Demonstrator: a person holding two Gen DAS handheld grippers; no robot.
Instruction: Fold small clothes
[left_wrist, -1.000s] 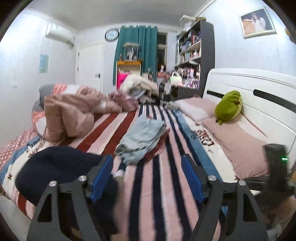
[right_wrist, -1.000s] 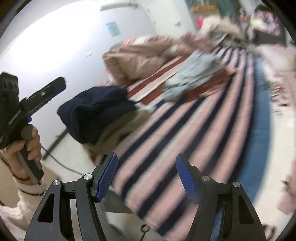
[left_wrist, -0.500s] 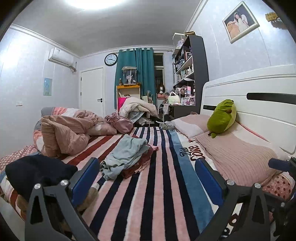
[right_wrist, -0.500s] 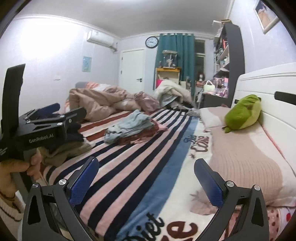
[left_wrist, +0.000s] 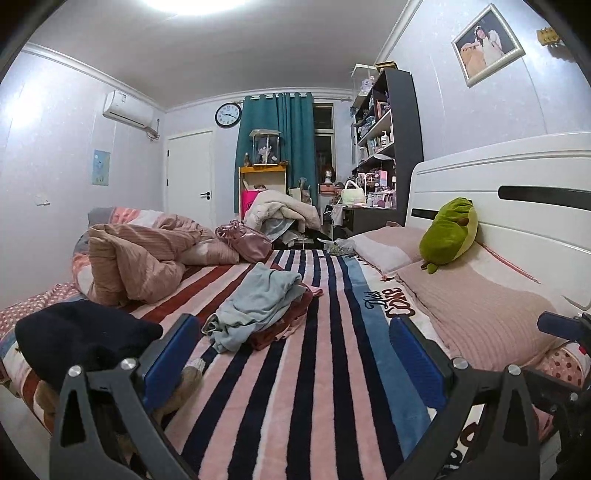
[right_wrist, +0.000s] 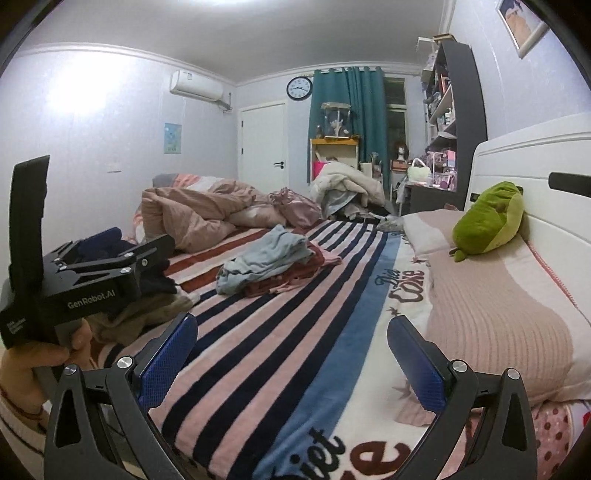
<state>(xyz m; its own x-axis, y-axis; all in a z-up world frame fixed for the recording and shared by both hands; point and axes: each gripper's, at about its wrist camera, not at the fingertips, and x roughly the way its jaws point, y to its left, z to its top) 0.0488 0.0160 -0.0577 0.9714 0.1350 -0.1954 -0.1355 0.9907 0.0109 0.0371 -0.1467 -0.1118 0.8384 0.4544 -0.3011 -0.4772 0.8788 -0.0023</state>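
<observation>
A pale blue garment (left_wrist: 258, 302) lies crumpled on a dark red one (left_wrist: 291, 321) in the middle of the striped bed (left_wrist: 325, 387); it also shows in the right wrist view (right_wrist: 269, 258). A dark navy garment (left_wrist: 81, 336) sits on a tan one at the bed's near left edge. My left gripper (left_wrist: 295, 354) is open and empty, held in front of the pile. My right gripper (right_wrist: 295, 350) is open and empty over the bed's near end. The left gripper's body (right_wrist: 92, 280) shows at the left of the right wrist view.
A rumpled pink quilt (left_wrist: 140, 258) lies at the far left. Pink pillows (left_wrist: 476, 306) and a green plush toy (left_wrist: 447, 232) lie along the white headboard (left_wrist: 517, 192) on the right. A shelf (left_wrist: 391, 147), a clothes heap and a teal curtain stand behind the bed.
Both grippers have swung up and levelled to face along the bed, and their jaws have opened wider. The clothes have not moved.
</observation>
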